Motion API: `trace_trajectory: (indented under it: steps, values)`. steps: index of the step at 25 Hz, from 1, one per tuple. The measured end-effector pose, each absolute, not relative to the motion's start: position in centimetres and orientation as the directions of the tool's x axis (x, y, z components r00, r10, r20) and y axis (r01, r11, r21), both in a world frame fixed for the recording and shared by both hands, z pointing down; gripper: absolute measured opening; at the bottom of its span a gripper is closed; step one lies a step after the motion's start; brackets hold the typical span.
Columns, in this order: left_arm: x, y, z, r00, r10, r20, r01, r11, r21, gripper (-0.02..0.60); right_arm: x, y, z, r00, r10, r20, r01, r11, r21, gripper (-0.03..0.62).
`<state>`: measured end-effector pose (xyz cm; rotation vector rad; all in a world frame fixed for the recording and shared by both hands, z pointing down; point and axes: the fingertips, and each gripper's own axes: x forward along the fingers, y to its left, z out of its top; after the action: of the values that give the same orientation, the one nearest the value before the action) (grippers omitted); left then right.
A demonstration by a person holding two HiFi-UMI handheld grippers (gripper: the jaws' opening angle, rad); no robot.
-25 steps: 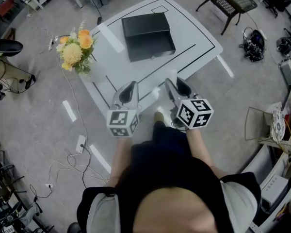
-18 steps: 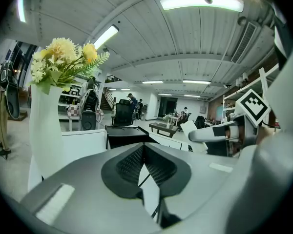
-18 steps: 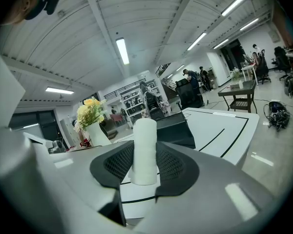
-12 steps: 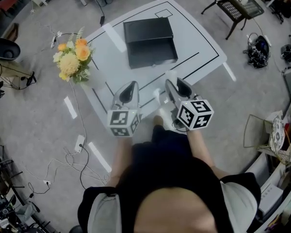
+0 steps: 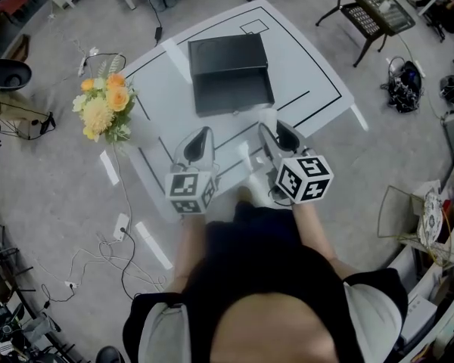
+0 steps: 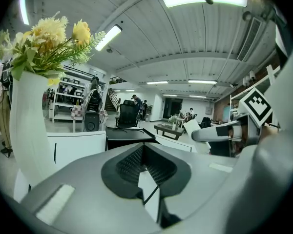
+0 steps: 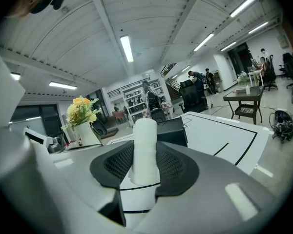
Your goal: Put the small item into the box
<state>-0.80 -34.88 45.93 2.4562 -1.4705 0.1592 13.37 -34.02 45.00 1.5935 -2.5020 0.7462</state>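
Right gripper (image 7: 146,163) is clamped on the small item (image 7: 145,140), a white cylinder standing upright between its dark ribbed pads, so the jaws sit partway closed around it. From the head view this gripper hangs over the near edge of the white table (image 5: 310,66), with the black box (image 5: 231,70) ahead of it toward the table's middle and well apart from the item. Left gripper (image 6: 145,167) is level beside it, jaws apart, with only the table top and a black line showing through the gap. A white vase of yellow flowers (image 5: 102,108) stands at the table's left corner.
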Motion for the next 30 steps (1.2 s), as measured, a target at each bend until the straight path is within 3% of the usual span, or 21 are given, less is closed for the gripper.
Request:
trace_trajectory:
  steps: [30]
  values:
    - [-0.5, -36.3, 46.4, 0.461, -0.858, 0.227, -0.884, -0.423, 0.198, 0.009, 13.1, -35.5, 45.8, -0.491, -0.803, 0.338, -0.859, 0.383, -0.34, 0.138]
